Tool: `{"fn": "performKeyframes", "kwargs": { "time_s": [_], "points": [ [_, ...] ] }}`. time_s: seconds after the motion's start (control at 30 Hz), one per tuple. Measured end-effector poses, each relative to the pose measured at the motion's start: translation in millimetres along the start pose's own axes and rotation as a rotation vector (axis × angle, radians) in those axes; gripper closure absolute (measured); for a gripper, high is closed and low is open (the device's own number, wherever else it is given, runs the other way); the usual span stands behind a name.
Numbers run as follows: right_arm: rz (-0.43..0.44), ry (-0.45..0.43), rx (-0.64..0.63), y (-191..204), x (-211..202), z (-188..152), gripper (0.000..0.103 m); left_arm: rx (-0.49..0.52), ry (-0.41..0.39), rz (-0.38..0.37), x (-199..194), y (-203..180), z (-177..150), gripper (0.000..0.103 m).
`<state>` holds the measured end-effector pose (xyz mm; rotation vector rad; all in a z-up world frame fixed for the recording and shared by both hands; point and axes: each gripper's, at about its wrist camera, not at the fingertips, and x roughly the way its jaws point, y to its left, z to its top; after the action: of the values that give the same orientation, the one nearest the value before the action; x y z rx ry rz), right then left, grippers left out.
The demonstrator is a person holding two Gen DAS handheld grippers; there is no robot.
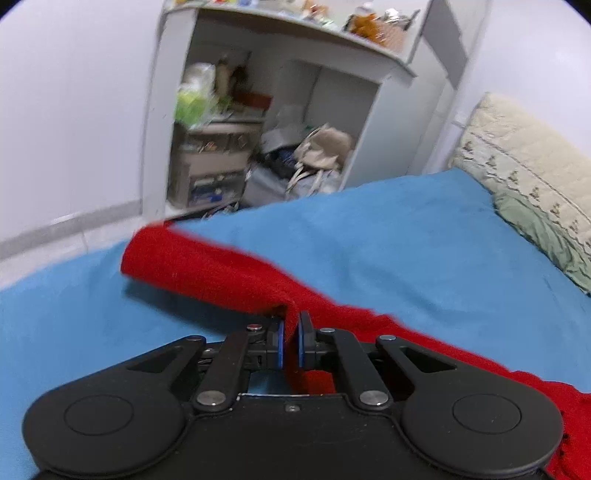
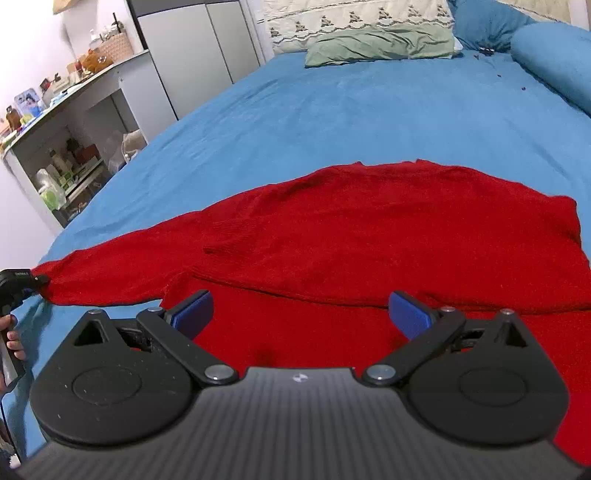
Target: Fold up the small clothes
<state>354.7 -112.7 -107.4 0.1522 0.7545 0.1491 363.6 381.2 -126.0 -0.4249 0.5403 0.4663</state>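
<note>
A red knitted sweater (image 2: 369, 236) lies spread on the blue bed sheet (image 2: 332, 110). My left gripper (image 1: 290, 341) is shut on the sweater's sleeve (image 1: 221, 273) and holds it lifted a little above the sheet, stretched out to the left. In the right wrist view the left gripper (image 2: 37, 282) shows at the far left edge, pinching the sleeve's end. My right gripper (image 2: 301, 314) is open and empty, hovering over the sweater's near body, its blue pads (image 2: 194, 312) wide apart.
A white shelf unit (image 1: 258, 129) full of clutter stands beside the bed on the left. A green pillow (image 2: 380, 46) and a patterned cream pillow (image 2: 351, 18) lie at the head. A blue bolster (image 2: 554, 55) lies at the far right.
</note>
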Motion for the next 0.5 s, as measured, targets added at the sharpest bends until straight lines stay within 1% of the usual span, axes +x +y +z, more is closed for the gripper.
{"fn": "performKeyframes", "kwargs": {
  "time_s": [0.07, 0.13, 0.2, 0.27, 0.33, 0.4, 0.43, 0.5],
  "points": [
    [0.000, -0.005, 0.008, -3.4, -4.2, 2.2, 0.000, 0.045, -0.033, -0.033, -12.4, -17.9, 7.0, 0.096],
    [-0.002, -0.021, 0.016, -8.1, -11.0, 5.6, 0.000, 0.112, -0.072, -0.080, -28.3, -43.2, 13.1, 0.096],
    [-0.011, -0.041, 0.020, -14.8, -20.0, 9.3, 0.000, 0.187, -0.099, -0.132, -46.6, -76.2, 16.6, 0.096],
    [-0.022, -0.059, 0.027, -23.0, -30.0, 13.9, 0.000, 0.260, -0.125, -0.206, -68.3, -115.7, 15.3, 0.097],
    [-0.029, -0.080, 0.041, -34.0, -41.9, 18.6, 0.000, 0.328, -0.143, -0.294, -91.3, -160.8, 7.4, 0.097],
    [-0.041, -0.098, 0.050, -48.3, -54.7, 22.5, 0.000, 0.389, -0.151, -0.385, -112.0, -205.9, -7.8, 0.097],
    [-0.054, -0.106, 0.050, -55.2, -60.2, 24.3, 0.000, 0.426, -0.143, -0.437, -122.6, -232.8, -20.4, 0.097],
    [-0.093, -0.118, 0.044, -70.1, -71.2, 27.1, 0.000, 0.492, -0.113, -0.512, -134.3, -277.2, -48.7, 0.097]
  ]
}}
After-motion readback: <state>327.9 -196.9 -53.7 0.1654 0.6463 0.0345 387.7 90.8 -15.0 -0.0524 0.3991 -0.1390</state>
